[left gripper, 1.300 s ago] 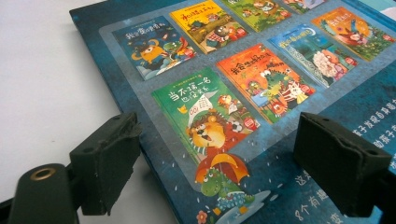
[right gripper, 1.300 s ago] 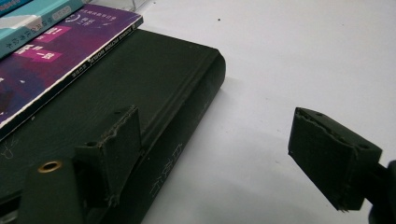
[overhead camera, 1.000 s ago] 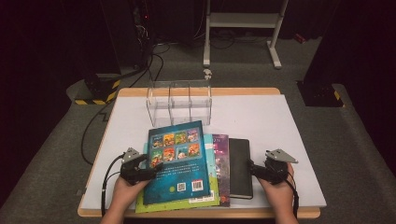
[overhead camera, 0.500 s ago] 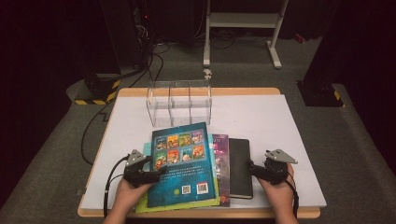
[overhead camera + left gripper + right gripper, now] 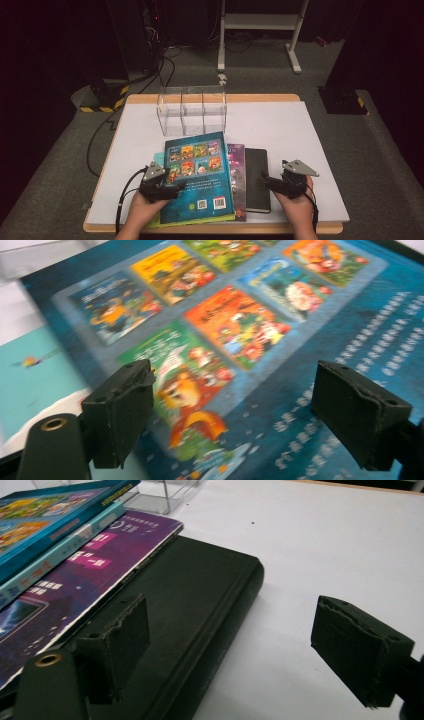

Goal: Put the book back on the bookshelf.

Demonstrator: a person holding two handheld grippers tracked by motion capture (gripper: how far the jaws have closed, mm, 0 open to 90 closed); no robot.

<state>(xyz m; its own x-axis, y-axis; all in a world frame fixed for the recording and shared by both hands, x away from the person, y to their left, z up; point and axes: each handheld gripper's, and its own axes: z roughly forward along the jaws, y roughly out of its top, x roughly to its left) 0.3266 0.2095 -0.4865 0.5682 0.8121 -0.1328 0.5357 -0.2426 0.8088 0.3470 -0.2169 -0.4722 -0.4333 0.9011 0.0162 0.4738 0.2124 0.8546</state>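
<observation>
Now we hold our left hand-held gripper [image 5: 172, 189] spread wide over the teal book [image 5: 280, 340] on top of the pile, pinching nothing. Our right hand-held gripper [image 5: 260, 650] is spread too, over the edge of the black book [image 5: 200, 610], which lies under a purple book [image 5: 95, 575]. We think picking a book comes next; the jaws must close on an edge. The clear box [image 5: 192, 111] at the back of the worktop [image 5: 285, 125] looks empty.

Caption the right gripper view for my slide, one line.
Open right gripper straddling the edge of a black notebook, with a purple book and teal books stacked beside it on the white table.
</observation>
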